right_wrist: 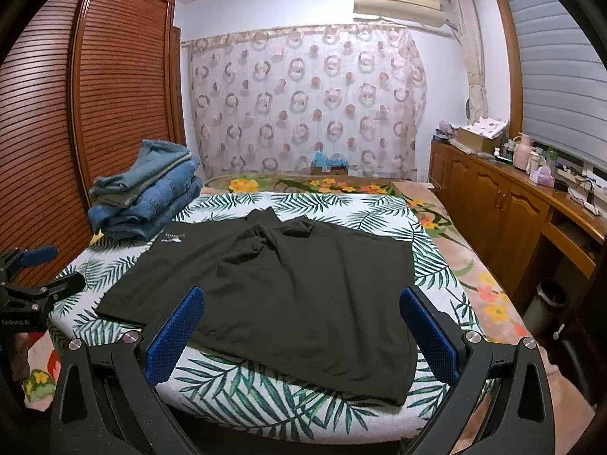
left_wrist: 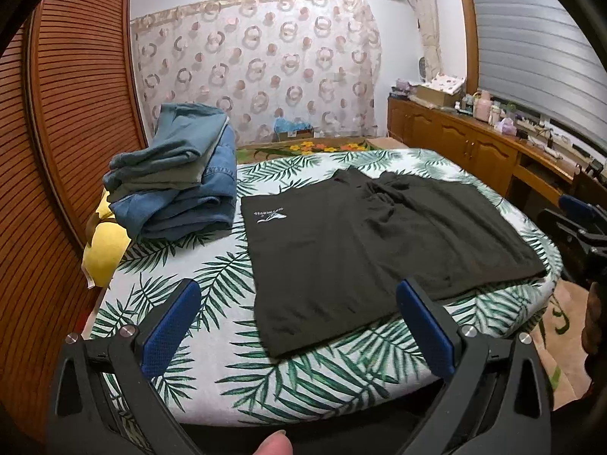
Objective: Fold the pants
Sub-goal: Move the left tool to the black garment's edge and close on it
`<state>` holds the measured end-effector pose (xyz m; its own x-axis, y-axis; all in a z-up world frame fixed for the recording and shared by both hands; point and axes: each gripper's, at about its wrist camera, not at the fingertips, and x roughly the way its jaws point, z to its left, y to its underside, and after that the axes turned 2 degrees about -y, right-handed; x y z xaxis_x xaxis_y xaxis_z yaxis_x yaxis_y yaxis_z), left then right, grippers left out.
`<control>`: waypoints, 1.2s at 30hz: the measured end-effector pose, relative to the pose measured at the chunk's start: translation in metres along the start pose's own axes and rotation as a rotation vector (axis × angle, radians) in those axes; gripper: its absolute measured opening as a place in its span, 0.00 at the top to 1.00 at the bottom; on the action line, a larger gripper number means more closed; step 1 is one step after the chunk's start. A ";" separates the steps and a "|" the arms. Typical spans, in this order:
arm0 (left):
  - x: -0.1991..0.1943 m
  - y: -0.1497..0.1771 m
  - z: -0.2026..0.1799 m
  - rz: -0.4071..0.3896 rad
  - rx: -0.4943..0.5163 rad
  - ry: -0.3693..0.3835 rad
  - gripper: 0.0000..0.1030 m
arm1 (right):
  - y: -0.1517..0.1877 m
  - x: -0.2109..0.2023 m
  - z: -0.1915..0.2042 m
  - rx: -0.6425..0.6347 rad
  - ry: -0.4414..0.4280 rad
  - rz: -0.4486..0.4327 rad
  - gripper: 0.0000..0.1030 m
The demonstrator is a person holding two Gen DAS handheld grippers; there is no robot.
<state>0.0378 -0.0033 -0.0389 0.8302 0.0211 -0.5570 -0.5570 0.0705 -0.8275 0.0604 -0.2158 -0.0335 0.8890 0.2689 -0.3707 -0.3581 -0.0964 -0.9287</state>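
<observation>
Left wrist view: the left gripper (left_wrist: pixel 297 305) hangs above the near edge of the bed (left_wrist: pixel 303 386), its blue-padded fingers (left_wrist: pixel 170 328) spread wide and holding nothing.
Black shorts: the black shorts (left_wrist: pixel 360 242) lie spread flat on the palm-leaf sheet, just ahead of the gripper; the near-left leg hem sits between the fingertips, with no contact visible.
Logo: a small white print (left_wrist: pixel 270 217) marks the far-left corner of the garment.
Stack: folded jeans (left_wrist: pixel 178 178) are piled at the far left, just beside the shorts.
Right wrist view: the right gripper (right_wrist: pixel 301 305) hovers over the bed's near edge, fingers parted wide, empty.
Shorts here: the dark fabric (right_wrist: pixel 280 284) fills the gap between the pads and reaches forward from it; the near hem lies just below the fingertips.
Other tool: the left gripper (right_wrist: pixel 41 269) shows at the left margin, off the bed's side.
Background: a patterned curtain (right_wrist: pixel 303 102) hangs behind the bed.
</observation>
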 end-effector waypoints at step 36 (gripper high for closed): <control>0.061 0.033 0.059 0.243 -0.075 0.117 0.20 | 0.018 0.010 0.002 -0.025 0.037 0.186 0.00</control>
<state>0.0718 0.0596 -0.0961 0.6666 -0.0876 -0.7402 -0.7429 0.0037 -0.6694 0.0628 -0.2129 -0.0539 0.8180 0.2085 -0.5361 -0.5109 -0.1651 -0.8437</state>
